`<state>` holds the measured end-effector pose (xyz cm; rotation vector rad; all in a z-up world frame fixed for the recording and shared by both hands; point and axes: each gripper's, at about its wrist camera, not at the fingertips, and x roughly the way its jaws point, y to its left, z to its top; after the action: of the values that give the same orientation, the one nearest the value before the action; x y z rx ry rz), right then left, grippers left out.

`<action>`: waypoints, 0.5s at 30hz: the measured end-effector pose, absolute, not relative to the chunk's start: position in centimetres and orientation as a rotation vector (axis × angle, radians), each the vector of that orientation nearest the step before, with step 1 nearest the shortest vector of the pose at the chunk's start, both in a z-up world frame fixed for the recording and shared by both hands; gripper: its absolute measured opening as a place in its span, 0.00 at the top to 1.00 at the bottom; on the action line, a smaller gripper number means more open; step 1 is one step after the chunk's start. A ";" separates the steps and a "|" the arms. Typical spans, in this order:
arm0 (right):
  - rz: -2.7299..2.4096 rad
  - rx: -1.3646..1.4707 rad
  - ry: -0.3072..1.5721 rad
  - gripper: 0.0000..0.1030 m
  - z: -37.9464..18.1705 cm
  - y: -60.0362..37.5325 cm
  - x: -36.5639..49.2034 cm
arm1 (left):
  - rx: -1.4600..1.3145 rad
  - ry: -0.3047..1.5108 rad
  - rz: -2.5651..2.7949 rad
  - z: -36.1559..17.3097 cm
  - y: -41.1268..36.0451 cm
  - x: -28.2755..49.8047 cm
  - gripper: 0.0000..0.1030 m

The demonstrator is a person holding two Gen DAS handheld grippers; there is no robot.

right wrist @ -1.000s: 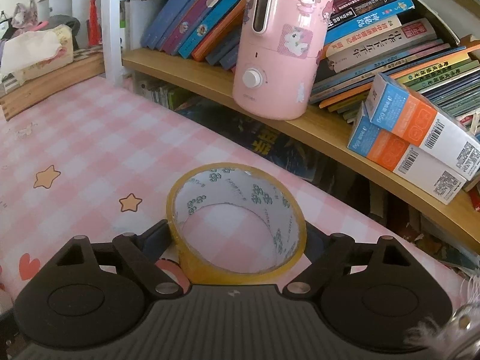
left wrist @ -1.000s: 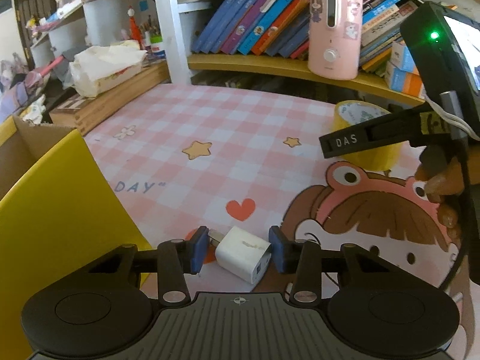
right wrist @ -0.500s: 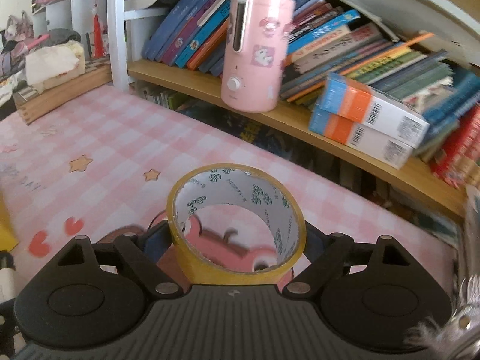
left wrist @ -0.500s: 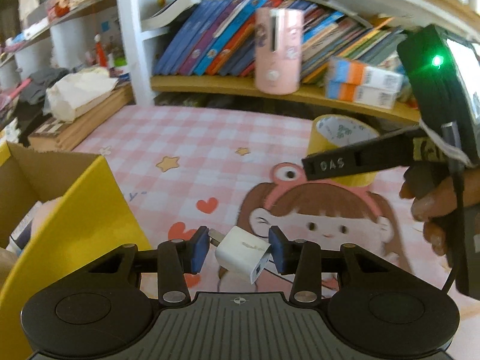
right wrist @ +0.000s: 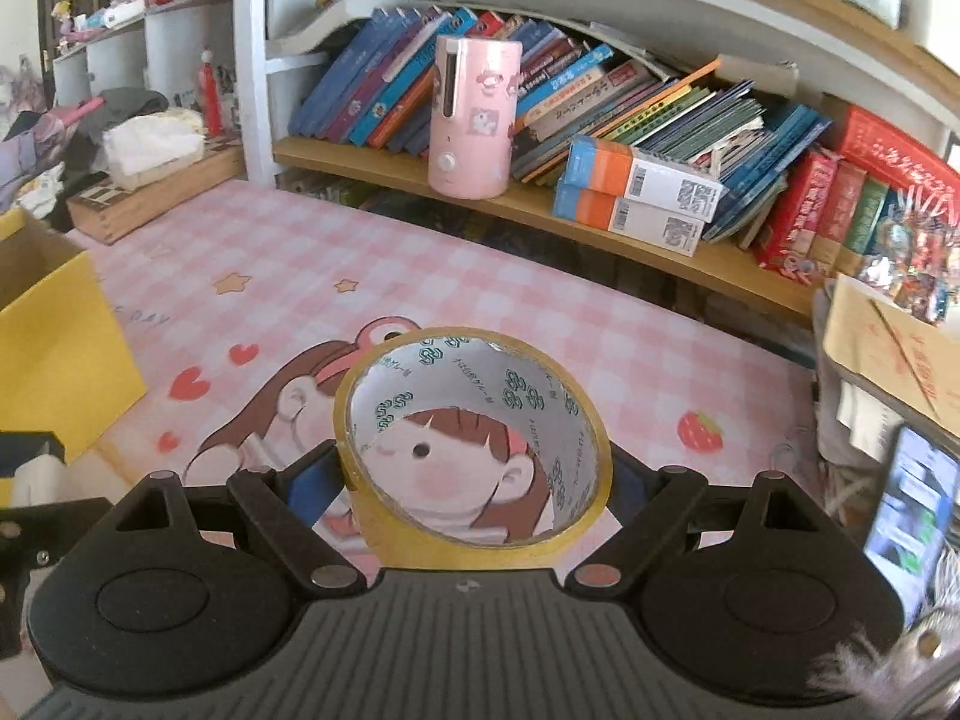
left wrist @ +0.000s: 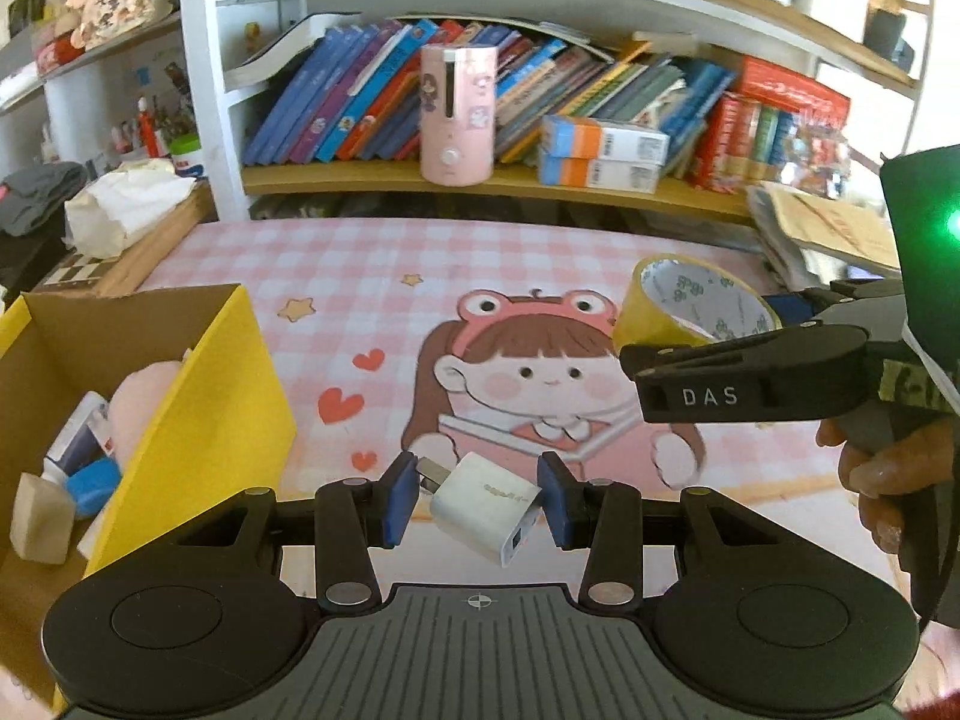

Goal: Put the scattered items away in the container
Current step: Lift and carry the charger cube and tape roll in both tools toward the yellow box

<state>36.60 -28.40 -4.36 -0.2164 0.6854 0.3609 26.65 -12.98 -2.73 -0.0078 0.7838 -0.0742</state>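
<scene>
On the pink checked desk (left wrist: 336, 252), our left claw (left wrist: 474, 501) gripped a white charger (left wrist: 483, 504), our right claw (right wrist: 474, 480) a tape roll (right wrist: 474, 438); the yellow box (left wrist: 198, 420) to the left already held items, both ours undelivered.

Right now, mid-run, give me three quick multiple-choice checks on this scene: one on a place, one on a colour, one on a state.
1. Where does the yellow box stand in the left wrist view?
A. left edge
B. on the shelf
C. far right

2. What colour is the charger?
A. black
B. white
C. green

3. What is the right gripper doing?
A. hanging empty
B. holding a book
C. clamping the tape roll

Answers:
1 A, the box fills the left side beside the left gripper.
2 B, its body is white.
3 C, both pads flank and grip the roll, lifted off the mat.
</scene>
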 end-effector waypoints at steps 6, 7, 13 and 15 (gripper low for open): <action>0.332 -0.203 0.664 0.15 -2.5 -29.0 32.5 | -0.041 0.777 -0.141 -1.4 -12.3 23.9 0.60; 0.324 -0.201 0.665 0.15 -2.3 -29.0 31.7 | -0.052 0.779 -0.153 -1.2 -12.0 23.5 0.60; 0.243 -0.180 0.678 0.15 -1.4 -29.0 27.0 | -0.060 0.765 -0.235 -0.5 -10.4 20.3 0.60; 0.200 -0.164 0.679 0.15 -1.2 -28.7 25.2 | -0.060 0.760 -0.264 -0.2 -9.7 19.3 0.60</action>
<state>25.24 -28.73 -1.20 -0.1640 0.6795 0.2005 19.33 -9.65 -0.24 -0.0603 0.7599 -0.2641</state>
